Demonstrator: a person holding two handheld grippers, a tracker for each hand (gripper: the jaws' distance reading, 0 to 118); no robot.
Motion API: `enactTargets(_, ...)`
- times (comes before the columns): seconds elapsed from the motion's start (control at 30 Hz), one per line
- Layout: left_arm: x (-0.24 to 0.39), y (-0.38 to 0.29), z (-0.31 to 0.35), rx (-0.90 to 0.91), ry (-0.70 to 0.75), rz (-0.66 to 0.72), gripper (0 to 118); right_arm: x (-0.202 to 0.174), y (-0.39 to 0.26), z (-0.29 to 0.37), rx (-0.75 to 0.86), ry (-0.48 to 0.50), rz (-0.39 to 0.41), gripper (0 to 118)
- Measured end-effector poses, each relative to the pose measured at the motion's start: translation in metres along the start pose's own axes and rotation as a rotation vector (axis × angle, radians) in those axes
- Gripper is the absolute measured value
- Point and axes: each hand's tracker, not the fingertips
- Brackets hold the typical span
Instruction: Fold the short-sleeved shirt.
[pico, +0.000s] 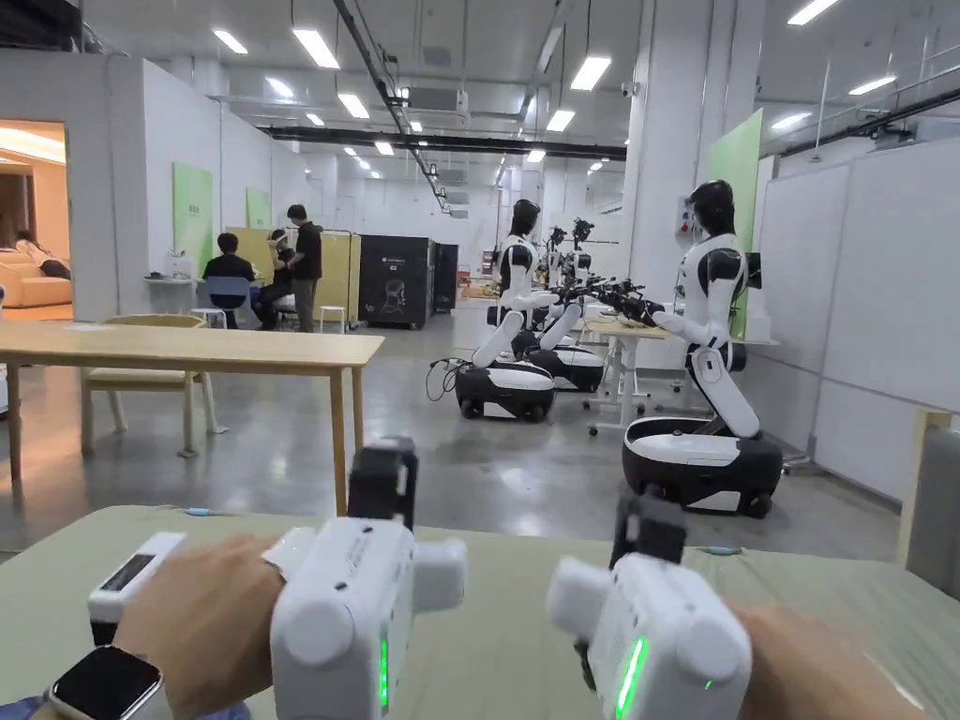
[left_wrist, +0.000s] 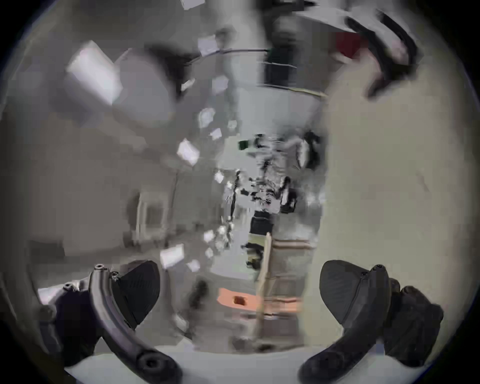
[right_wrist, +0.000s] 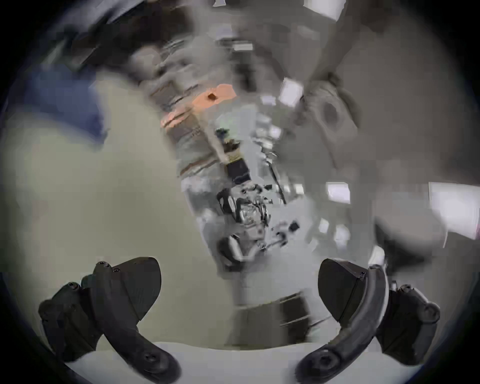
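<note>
Two hands hold my white grippers over a table under a pale green cover (pico: 506, 600). In the head view both point away from me, toward the room. My left gripper (pico: 382, 478) hovers over the left half of the cover. Its own view is blurred, but there the left gripper (left_wrist: 239, 291) has its dark jaws wide apart with nothing between them. My right gripper (pico: 649, 527) hovers over the right half. In its own view the right gripper (right_wrist: 239, 288) is likewise open and empty. The green cover (right_wrist: 78, 194) lies to the left there.
Beyond the far edge lies open grey floor. A wooden table (pico: 187, 349) with a chair stands at the left. Two white humanoid robots (pico: 708, 375) (pico: 511, 347) on wheeled bases stand ahead and to the right. People (pico: 281, 272) are gathered far back. A grey chair back (pico: 936, 506) is at the right edge.
</note>
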Motion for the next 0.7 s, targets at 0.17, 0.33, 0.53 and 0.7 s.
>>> enactTargets(0.17,0.022,-0.005,-0.001,-0.067,-0.07,0.071,118,-0.052,-0.012,0.004,0.057,-0.136,0.391,118)
enactTargets(0.33,-0.048,-0.071,-0.014,-0.224,-0.094,1.267,118,0.064,-0.032,-0.005,-0.148,0.001,-0.842,118)
enactTargets(0.53,-0.057,-0.117,0.0,-0.288,-0.022,1.941,118,0.11,-0.092,0.008,-0.033,0.131,-1.877,118)
enactTargets(0.7,-0.053,-0.09,0.004,-0.265,-0.051,1.832,118,0.091,-0.06,0.009,-0.013,0.066,-1.572,118)
